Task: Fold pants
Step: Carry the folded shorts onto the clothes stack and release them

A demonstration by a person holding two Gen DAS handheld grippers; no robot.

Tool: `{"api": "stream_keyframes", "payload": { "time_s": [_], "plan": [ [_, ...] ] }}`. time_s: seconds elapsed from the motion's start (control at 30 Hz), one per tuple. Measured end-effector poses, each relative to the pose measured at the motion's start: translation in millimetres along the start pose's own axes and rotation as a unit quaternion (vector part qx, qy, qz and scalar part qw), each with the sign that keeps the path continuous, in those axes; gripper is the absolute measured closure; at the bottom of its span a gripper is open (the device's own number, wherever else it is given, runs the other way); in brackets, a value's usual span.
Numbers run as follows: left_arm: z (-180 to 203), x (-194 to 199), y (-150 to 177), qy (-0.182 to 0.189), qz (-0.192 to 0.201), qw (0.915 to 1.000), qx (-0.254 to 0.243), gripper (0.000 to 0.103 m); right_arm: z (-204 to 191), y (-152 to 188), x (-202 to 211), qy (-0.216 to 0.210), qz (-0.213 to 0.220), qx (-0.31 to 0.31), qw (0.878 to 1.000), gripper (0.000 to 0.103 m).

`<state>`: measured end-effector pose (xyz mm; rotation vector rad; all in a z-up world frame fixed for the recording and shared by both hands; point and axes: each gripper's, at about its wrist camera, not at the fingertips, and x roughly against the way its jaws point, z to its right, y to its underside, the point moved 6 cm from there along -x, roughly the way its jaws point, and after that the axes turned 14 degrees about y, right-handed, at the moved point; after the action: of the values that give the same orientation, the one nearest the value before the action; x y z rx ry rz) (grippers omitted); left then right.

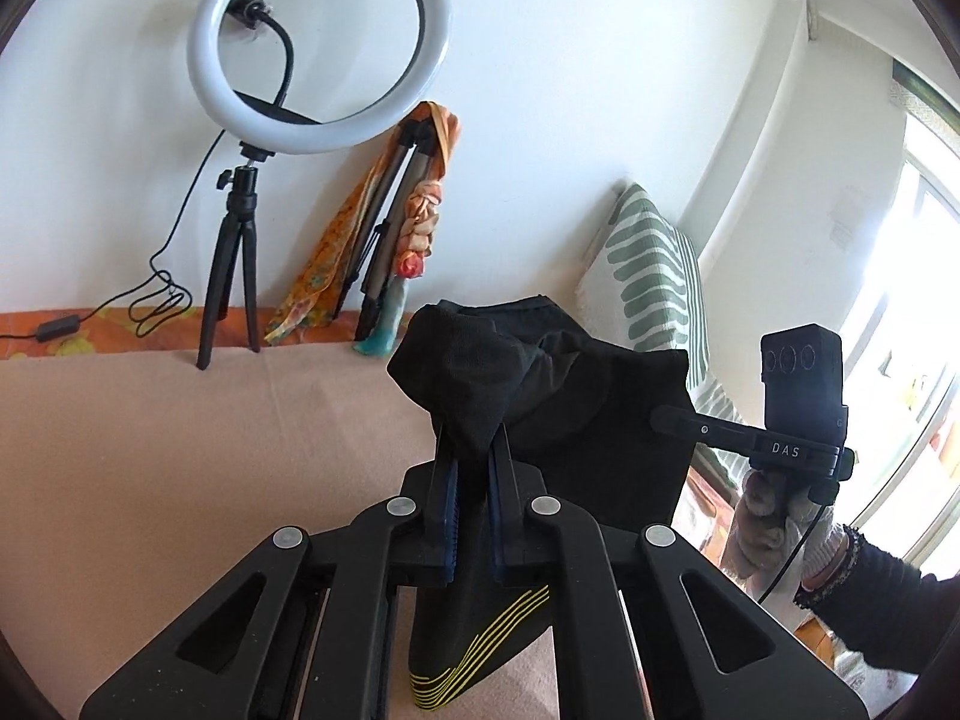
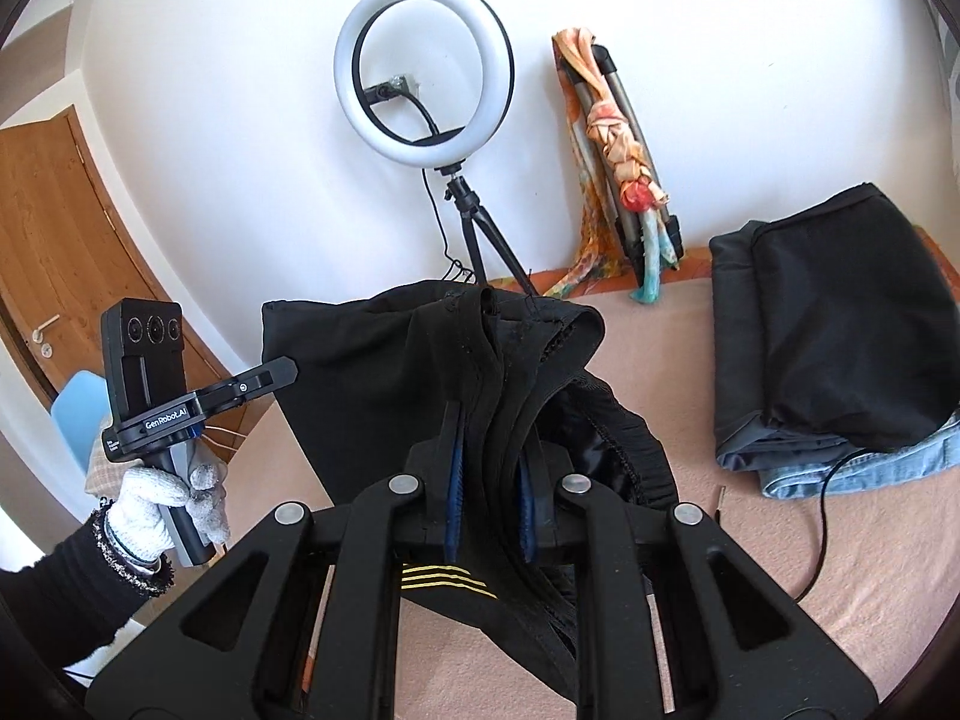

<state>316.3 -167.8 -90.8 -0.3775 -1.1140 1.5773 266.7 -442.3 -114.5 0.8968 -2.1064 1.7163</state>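
Comparing views: the right wrist camera alone shows a wooden door (image 2: 54, 228) far to the left of the right claw (image 2: 489, 450) and a stack of folded clothes (image 2: 840, 330), dark on top and denim beneath, on the bed (image 2: 840, 570) to its right. The left wrist camera alone shows a green-and-white striped pillow (image 1: 654, 264) beyond and right of the left claw (image 1: 474, 450), with a bright window (image 1: 924, 276) further right. Both views share the ring light (image 2: 423, 69) on its small tripod and a folded tripod wrapped in an orange scarf (image 2: 606, 138), leaning on the wall ahead.

Black pants (image 2: 420, 372) hang lifted above the bed, spanning between the two claws; yellow stripes show low on the fabric.

Left claw: fingers nearly together, clamped on a bunched edge of the pants. Right claw: fingers slightly apart, clamped on a thicker fold of the pants. Each view shows the opposite gloved hand (image 2: 162, 498) gripping its handle.
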Motion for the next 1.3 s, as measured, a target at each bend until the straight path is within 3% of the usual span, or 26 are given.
{"api": "stream_keyframes", "payload": {
  "time_s": [0.3,0.67,0.97,1.3],
  "plan": [
    [42.6,-67.8,-39.4,0.047,-0.008,0.9975,-0.051,0.097,62.1,-46.1,49.9,0.060,0.049,-0.001,0.997,0.088],
    [91.8,-170.5,-74.9,0.094,-0.023,0.9907,-0.095,0.097,157.2,-98.5,70.3,0.122,0.072,-0.009,0.990,0.088],
    [73.5,-233.4,-94.0,0.093,-0.026,0.9913,-0.089,0.097,223.1,-136.6,22.9,0.146,0.052,-0.014,0.988,0.088],
    [11.1,-283.2,-110.2,0.030,-0.039,0.9955,-0.082,0.097,259.8,-152.7,-69.3,0.174,0.011,0.016,0.984,0.088]
  ]
}}
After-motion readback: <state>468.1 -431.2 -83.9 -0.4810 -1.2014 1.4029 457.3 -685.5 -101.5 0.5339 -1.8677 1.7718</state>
